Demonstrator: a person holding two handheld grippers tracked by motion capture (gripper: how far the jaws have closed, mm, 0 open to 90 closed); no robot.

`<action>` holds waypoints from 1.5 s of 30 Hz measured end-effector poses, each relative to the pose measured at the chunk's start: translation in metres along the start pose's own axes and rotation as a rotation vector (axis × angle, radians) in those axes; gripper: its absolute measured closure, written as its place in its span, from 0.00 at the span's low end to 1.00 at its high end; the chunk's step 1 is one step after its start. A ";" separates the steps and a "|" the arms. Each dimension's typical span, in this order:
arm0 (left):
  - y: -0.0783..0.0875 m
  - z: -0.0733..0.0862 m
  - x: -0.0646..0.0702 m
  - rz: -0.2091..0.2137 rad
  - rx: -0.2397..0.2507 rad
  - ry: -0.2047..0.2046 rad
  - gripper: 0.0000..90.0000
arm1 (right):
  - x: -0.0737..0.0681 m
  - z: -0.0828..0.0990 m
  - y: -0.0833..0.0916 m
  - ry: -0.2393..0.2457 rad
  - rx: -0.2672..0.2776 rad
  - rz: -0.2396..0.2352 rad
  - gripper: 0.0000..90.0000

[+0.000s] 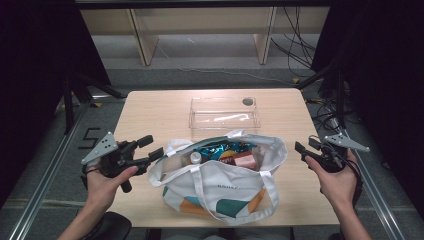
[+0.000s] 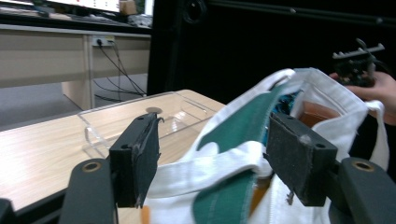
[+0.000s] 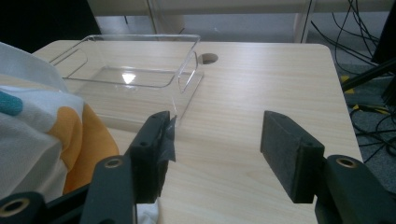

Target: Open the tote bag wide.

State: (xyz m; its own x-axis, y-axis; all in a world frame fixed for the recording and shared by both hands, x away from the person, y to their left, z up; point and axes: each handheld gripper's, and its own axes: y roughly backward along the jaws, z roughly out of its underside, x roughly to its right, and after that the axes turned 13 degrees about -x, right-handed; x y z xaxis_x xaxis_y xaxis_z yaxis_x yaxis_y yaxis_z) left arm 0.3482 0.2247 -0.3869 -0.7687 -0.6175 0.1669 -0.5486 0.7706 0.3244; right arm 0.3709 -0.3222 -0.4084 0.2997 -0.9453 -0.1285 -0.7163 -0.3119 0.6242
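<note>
A white tote bag (image 1: 220, 180) with snack packets inside sits at the near edge of the tabletop (image 1: 150, 107), in front of a clear plastic box (image 1: 224, 114), while the left hand-held gripper (image 1: 150, 150) and right hand-held gripper (image 1: 303, 150) flank it, jaws spread wide and empty.

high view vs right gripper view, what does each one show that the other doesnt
High view: the white canvas tote bag's open mouth with a blue snack packet, a white-capped bottle and a reddish box inside, plus the left tongs beside the bag.

Right gripper view: a close look along the right tongs, jaws apart over bare wood, nothing between them.

Both: the light wooden table, the clear plastic rectangular tray, the dark round hole near it, and the bag's orange-patterned side.
</note>
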 end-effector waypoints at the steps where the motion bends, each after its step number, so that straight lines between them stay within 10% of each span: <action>1: 0.000 0.000 0.000 0.000 0.000 0.000 0.38 | 0.001 0.000 -0.001 0.008 -0.001 0.000 0.49; 10: -0.008 -0.008 0.017 0.037 -0.060 -0.052 0.43 | 0.002 0.000 -0.001 -0.035 -0.008 -0.011 0.48; 18: -0.023 -0.015 0.043 0.136 -0.148 -0.180 0.55 | -0.001 -0.002 -0.001 -0.042 -0.014 -0.006 0.48; 34: -0.092 -0.029 0.072 0.183 -0.378 -0.386 0.71 | -0.004 -0.001 -0.005 -0.033 -0.030 -0.028 0.47; 45: -0.092 -0.033 0.081 0.232 -0.388 -0.468 0.96 | 0.000 0.003 -0.003 -0.009 -0.030 -0.013 0.47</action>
State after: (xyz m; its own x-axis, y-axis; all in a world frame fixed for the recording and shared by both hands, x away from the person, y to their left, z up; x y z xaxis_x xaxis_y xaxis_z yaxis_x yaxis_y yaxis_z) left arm 0.3474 0.0991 -0.3724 -0.9631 -0.2403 -0.1217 -0.2596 0.7083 0.6565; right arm 0.3710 -0.3214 -0.4129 0.3028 -0.9421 -0.1439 -0.6934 -0.3213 0.6449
